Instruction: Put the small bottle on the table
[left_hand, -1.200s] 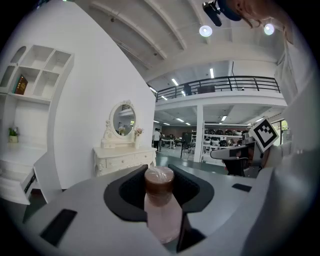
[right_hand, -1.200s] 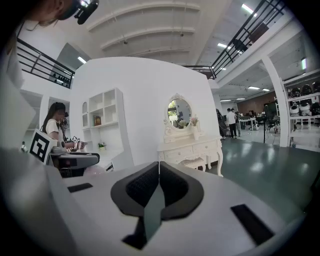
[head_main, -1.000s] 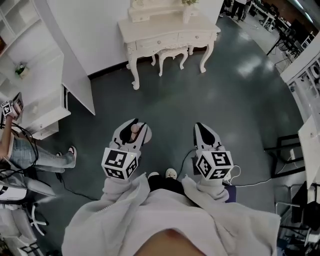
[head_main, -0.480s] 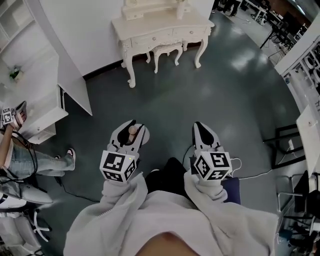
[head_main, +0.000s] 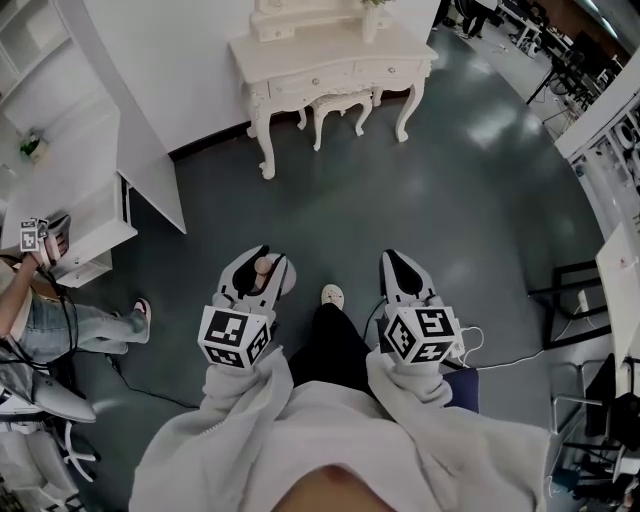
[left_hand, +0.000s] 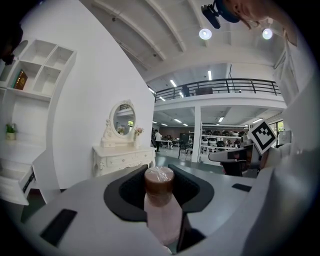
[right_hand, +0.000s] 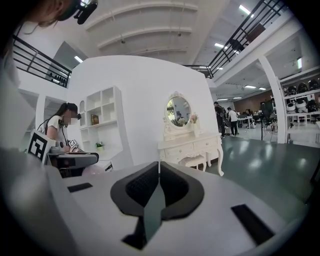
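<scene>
A small pink bottle (head_main: 264, 267) with a brown cap (left_hand: 159, 179) stands upright between the jaws of my left gripper (head_main: 262, 268), which is shut on its body (left_hand: 162, 215). My right gripper (head_main: 398, 270) is level with the left one, about a hand's width to its right. Its jaws are shut with nothing between them (right_hand: 158, 175). Both hang over the dark floor. The white dressing table (head_main: 330, 55) with its oval mirror (left_hand: 122, 119) stands some way ahead against the white wall, also in the right gripper view (right_hand: 192, 145).
A white stool (head_main: 345, 105) is tucked under the table. White shelving (head_main: 70, 190) stands at the left, with another person (head_main: 40, 300) beside it. A cable (head_main: 505, 358) lies on the floor at the right near a black frame (head_main: 570, 300). My shoe (head_main: 331, 296) shows between the grippers.
I have taken a step: one foot has come forward between the grippers. Both grippers hold their pose, the bottle still in the left one.
</scene>
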